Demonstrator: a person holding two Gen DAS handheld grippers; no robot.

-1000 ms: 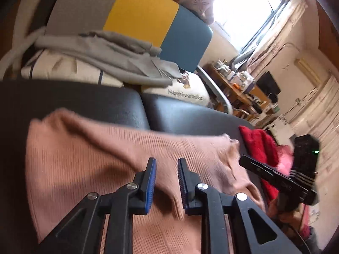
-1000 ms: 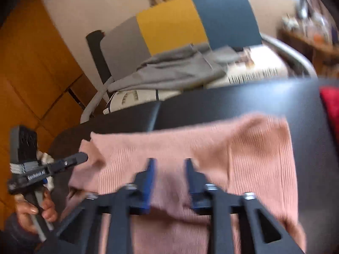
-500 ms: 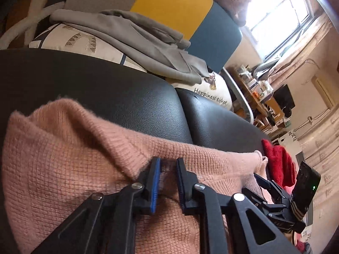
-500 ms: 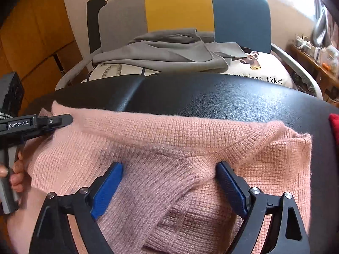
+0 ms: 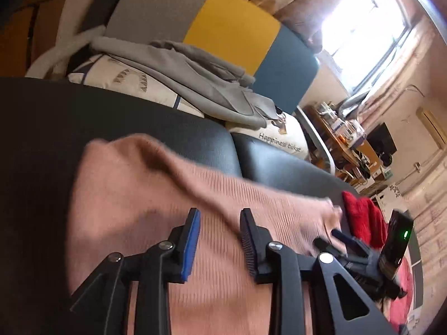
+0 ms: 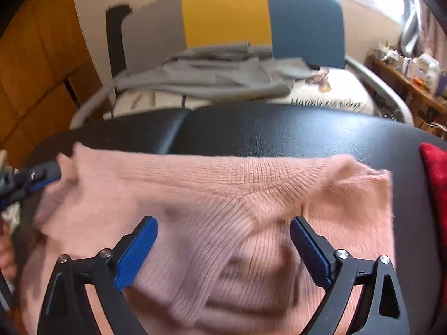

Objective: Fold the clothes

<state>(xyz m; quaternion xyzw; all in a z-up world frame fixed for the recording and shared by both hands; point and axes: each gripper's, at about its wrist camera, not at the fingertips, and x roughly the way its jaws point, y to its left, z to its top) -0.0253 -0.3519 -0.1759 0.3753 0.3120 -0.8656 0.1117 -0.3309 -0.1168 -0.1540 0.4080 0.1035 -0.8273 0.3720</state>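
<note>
A pink knit sweater lies spread on a black leather surface, with a fold ridge running across it. My left gripper hovers over the sweater's near part, open by a narrow gap, and the fold edge runs past that gap. In the right wrist view the sweater fills the middle. My right gripper stands wide open just above it, holding nothing. The left gripper shows at the sweater's left corner. The right gripper shows at its right edge.
A red garment lies at the right end of the black surface. Behind stands a grey, yellow and blue chair carrying a grey garment on a white printed pillow. Cluttered shelves line the far right.
My left gripper's jaws have widened from a near pinch on the fold and drawn back a little. The right gripper stays wide open and has shifted slightly over the sweater.
</note>
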